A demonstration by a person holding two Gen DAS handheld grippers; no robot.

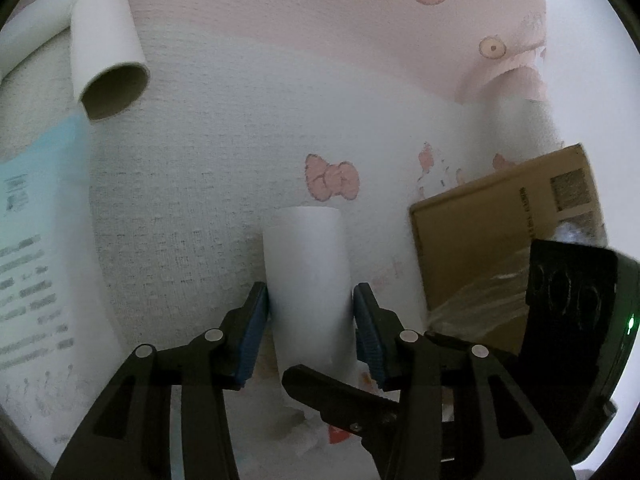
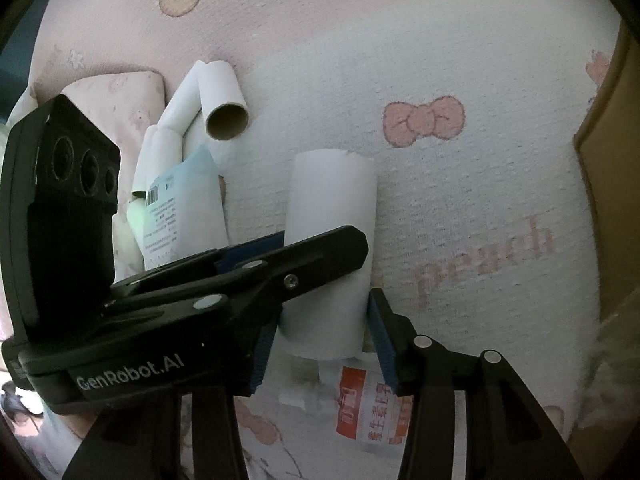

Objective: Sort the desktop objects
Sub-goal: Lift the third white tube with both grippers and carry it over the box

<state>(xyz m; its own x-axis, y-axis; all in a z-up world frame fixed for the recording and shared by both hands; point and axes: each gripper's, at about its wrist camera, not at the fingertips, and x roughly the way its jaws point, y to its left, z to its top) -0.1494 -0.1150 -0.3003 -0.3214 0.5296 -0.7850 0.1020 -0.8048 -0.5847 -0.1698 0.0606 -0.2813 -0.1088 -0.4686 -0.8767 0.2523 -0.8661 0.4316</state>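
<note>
A white cardboard tube [image 1: 308,272] [image 2: 332,208] lies on a white and pink cloth [image 1: 200,200] [image 2: 480,184] printed with bows. My left gripper [image 1: 311,289] straddles the tube's middle, its blue pads right at the tube's sides without squeezing it. My right gripper [image 2: 324,314] straddles the tube's near end; a thin dark gap shows beside its right pad [image 2: 380,332], and the left gripper hides part of its left pad. The two grippers cross: a left finger [image 2: 320,252] lies over the tube, and a right finger [image 1: 320,392] passes under it in the left wrist view.
A second tube with an open brown end [image 1: 108,60] [image 2: 224,96] leans on a third white tube [image 1: 36,20] [image 2: 180,100] at the far left. A blue-white printed packet [image 1: 36,220] [image 2: 176,200] lies beside them. A cardboard box [image 1: 500,232] [image 2: 608,160] stands right. A red-labelled packet [image 2: 372,408] lies near.
</note>
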